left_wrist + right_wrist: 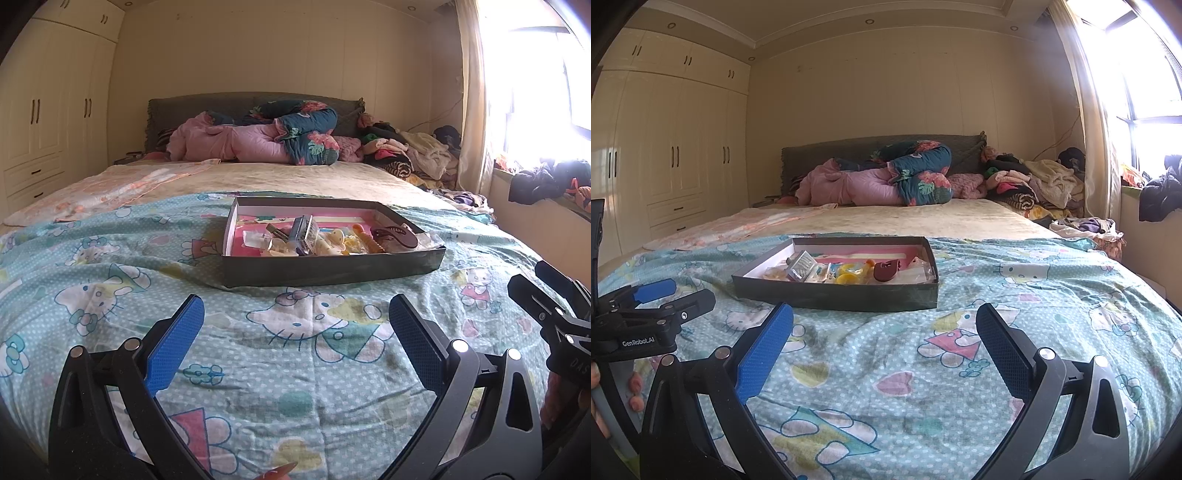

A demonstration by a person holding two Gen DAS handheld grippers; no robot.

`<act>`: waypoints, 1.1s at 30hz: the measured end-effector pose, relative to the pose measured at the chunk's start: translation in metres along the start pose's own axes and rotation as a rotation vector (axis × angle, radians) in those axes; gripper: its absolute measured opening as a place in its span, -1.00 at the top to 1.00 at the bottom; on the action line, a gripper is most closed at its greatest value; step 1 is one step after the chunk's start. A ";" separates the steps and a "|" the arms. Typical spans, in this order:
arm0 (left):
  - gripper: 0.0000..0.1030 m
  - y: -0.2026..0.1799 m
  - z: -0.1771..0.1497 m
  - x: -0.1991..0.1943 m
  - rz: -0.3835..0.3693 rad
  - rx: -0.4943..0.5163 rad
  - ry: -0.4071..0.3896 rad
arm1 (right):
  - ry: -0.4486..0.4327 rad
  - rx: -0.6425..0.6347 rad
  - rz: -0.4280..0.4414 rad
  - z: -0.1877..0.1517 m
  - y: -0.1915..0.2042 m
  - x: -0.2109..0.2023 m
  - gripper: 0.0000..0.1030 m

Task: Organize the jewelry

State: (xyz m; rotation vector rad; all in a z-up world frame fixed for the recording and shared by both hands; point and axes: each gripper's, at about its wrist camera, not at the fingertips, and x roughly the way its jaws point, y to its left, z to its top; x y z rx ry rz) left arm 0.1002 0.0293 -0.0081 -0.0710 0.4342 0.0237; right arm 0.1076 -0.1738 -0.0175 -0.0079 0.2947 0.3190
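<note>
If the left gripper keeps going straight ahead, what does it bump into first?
Probably the near wall of the dark box. The open left gripper points at it, with only the sheet between, though depth is uncertain.

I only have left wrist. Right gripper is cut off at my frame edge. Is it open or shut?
Observer: Open. In the right wrist view the right gripper has its blue pads wide apart, with nothing between them, above the bedsheet.
Operator: Is it lined up with the box?
Observer: Not quite. The box sits ahead and to the left of its centre line.
Operator: Sun washes out my right side. What's there?
Observer: A window with a dark garment heaped on the sill.
Operator: Left gripper from over there?
Observer: The left gripper shows at that view's left edge, short of the box, touching nothing.
</note>
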 end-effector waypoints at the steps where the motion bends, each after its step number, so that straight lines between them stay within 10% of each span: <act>1: -0.78 0.001 0.000 0.000 0.001 0.000 -0.001 | 0.000 0.000 0.000 0.000 0.000 0.000 -0.88; 26: -0.78 0.005 -0.002 0.009 0.064 -0.015 0.019 | 0.007 0.003 -0.010 -0.003 -0.003 -0.001 -0.88; 33: -0.78 0.075 0.021 0.045 0.169 -0.139 0.111 | 0.124 0.128 -0.052 0.013 -0.064 0.030 -0.88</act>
